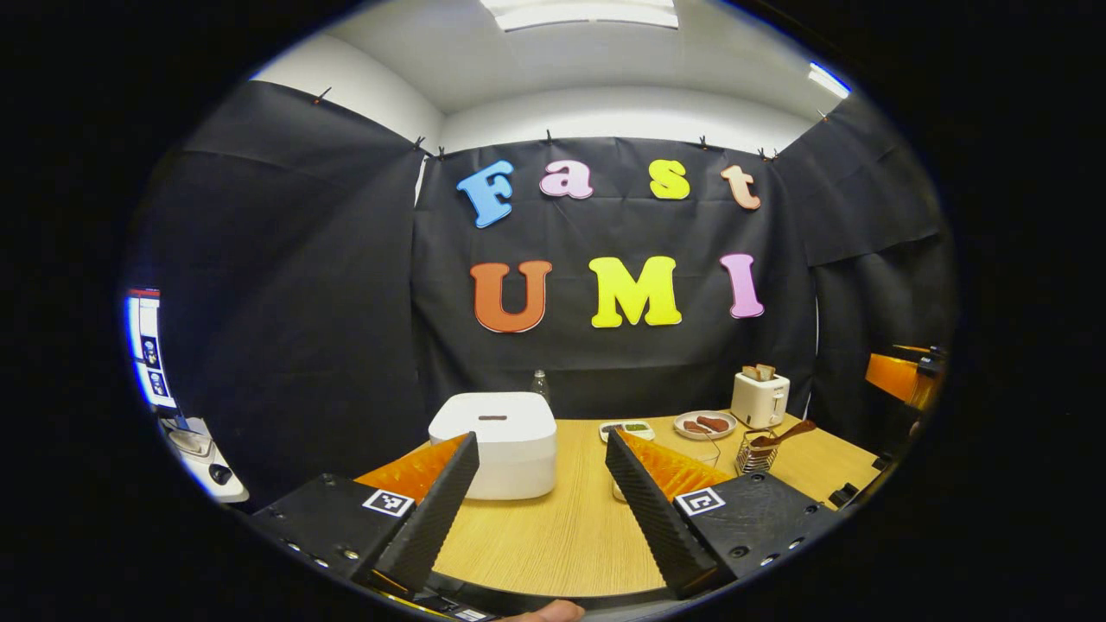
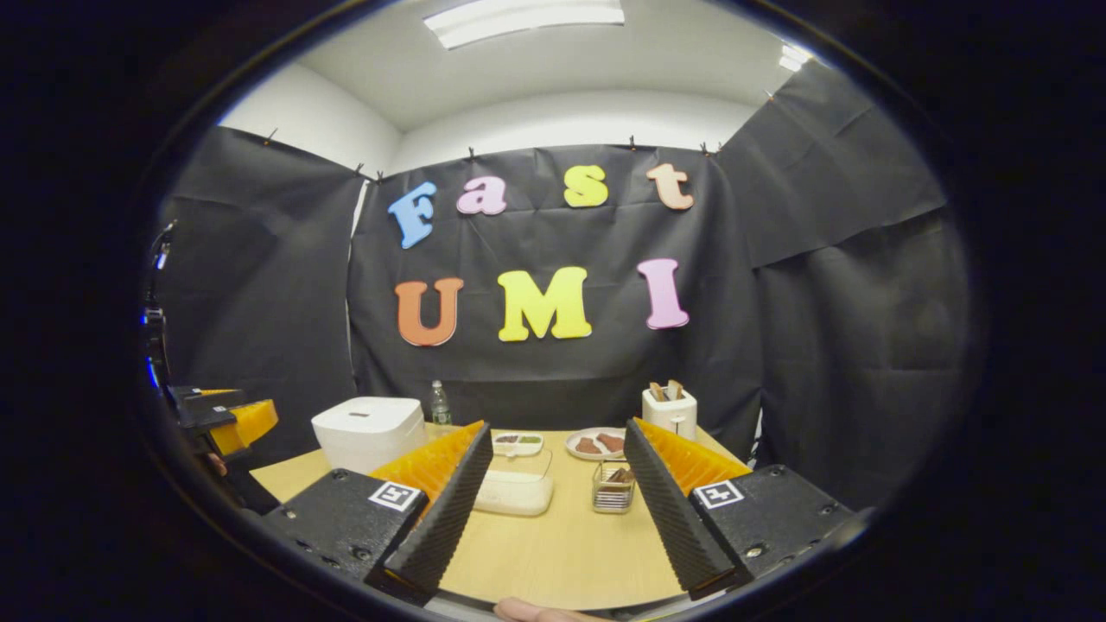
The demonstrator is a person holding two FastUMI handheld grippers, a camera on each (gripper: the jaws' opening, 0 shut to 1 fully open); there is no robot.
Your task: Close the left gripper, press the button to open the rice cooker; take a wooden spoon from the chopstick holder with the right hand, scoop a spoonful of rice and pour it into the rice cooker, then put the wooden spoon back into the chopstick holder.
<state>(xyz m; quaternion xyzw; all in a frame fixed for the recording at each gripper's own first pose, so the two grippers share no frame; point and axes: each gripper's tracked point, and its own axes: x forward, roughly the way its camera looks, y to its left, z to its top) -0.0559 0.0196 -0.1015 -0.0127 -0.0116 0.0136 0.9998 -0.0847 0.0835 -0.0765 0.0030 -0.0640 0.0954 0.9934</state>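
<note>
Nothing of the task looks done yet: the rice cooker [image 1: 494, 443] sits on the tabletop [image 1: 553, 536] with its lid down, and the wooden spoon [image 1: 782, 435] rests in the wire chopstick holder [image 1: 755, 455], its handle leaning out to the right. The left gripper [image 1: 540, 501] hangs above the near edge of the tabletop with its jaws spread wide and empty, so closing them comes first, then pressing the dark button on the cooker's lid. The right gripper [image 2: 553, 510] is likewise wide open and holds nothing; in the right gripper view the clear rice container [image 2: 517, 485] lies just ahead between its jaws, with the chopstick holder [image 2: 613, 488] a little to the right of it. All of the scooping, pouring and returning of the spoon is left. Farther back stand a small divided dish [image 2: 517, 443], a plate [image 2: 594, 444], a toaster [image 2: 669, 411] and a bottle [image 2: 440, 403], well apart from the working things. The near half of the tabletop is bare, giving both grippers open room to come forward; the cooker stands toward the left edge, and the booth's cloth walls close in behind and to the sides.
</note>
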